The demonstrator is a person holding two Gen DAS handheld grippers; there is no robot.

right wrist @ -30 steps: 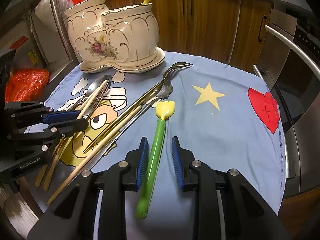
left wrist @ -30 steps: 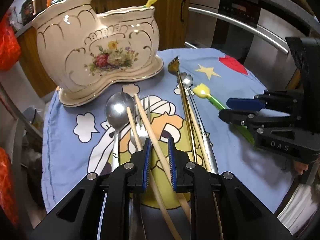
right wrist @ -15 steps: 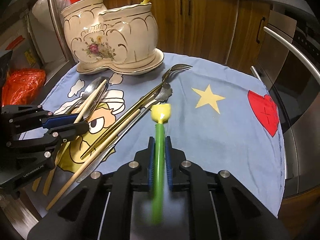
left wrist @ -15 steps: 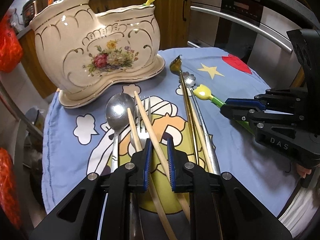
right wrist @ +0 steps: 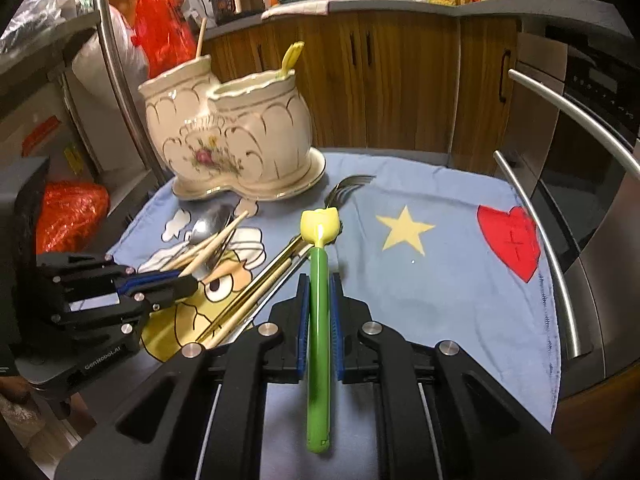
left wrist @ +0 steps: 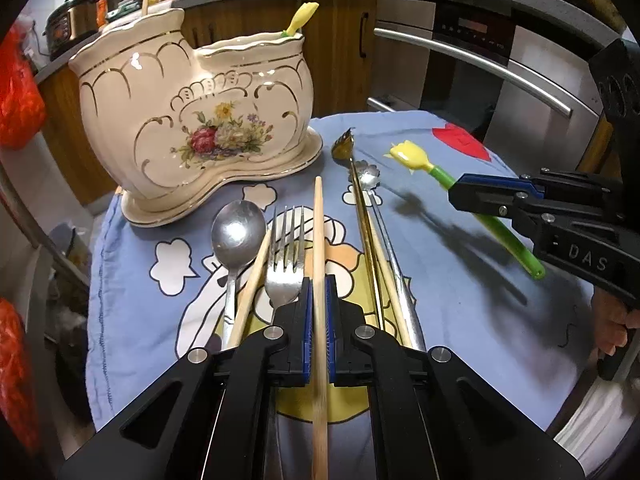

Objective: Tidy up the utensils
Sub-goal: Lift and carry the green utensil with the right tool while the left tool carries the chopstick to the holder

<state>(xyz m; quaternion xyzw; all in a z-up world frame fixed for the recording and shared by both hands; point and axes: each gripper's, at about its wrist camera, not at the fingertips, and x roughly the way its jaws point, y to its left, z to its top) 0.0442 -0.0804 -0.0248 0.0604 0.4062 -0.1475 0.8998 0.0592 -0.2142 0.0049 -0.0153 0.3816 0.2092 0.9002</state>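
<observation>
Tongs (left wrist: 318,300) now clamping lifted chopstick (left wrist: 319,240)

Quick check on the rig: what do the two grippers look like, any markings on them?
Both are matte black plastic with silver screw heads and blue ribbed pads lining the jaws. The left gripper reads "GenRoboLAI" in white on its side; the right gripper shows raised "DAS" lettering. No cables or sleeves are visible; a bit of bare hand shows behind the right one.
</observation>
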